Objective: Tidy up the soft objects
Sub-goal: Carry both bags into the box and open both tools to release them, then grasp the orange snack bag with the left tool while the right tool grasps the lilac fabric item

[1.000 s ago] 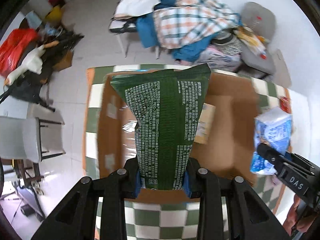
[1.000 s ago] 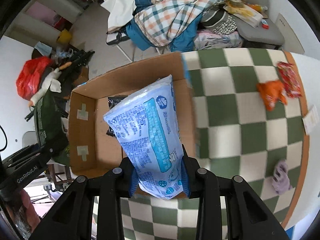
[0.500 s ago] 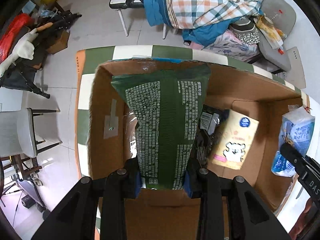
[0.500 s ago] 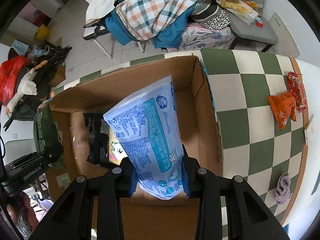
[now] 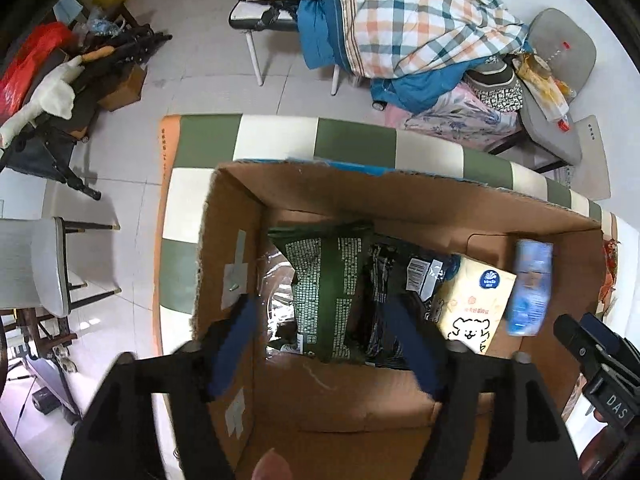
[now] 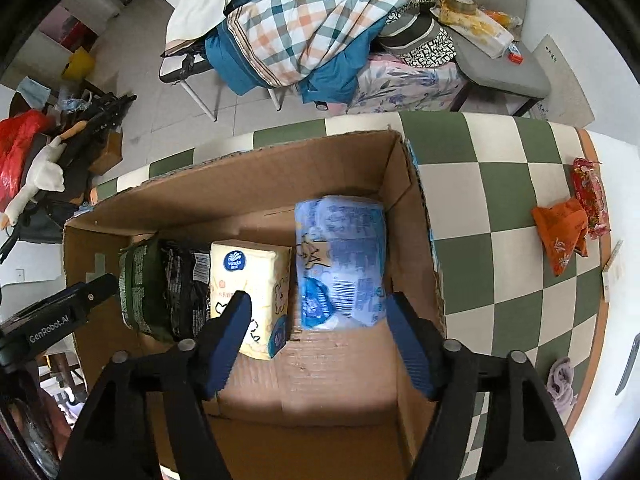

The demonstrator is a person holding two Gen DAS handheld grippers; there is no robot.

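An open cardboard box (image 5: 400, 196) (image 6: 248, 184) stands on the green-and-white checked table. In it lie a green packet (image 5: 324, 288) (image 6: 134, 284), a black packet (image 5: 384, 280) (image 6: 184, 280), a cream tissue pack (image 5: 476, 304) (image 6: 252, 280) and a blue packet (image 5: 530, 284) (image 6: 340, 264). My left gripper (image 5: 322, 340) is open and empty above the green packet. My right gripper (image 6: 318, 328) is open and empty above the blue packet.
An orange packet (image 6: 560, 232), a red packet (image 6: 590, 196) and a lilac cloth (image 6: 560, 380) lie on the table at the right. Chairs piled with checked bedding (image 6: 312, 20) stand behind the table. A white chair (image 5: 36, 264) stands at the left.
Both grippers have opened and let go. The green packet and the blue packet have dropped into the box, where they now lie flat.
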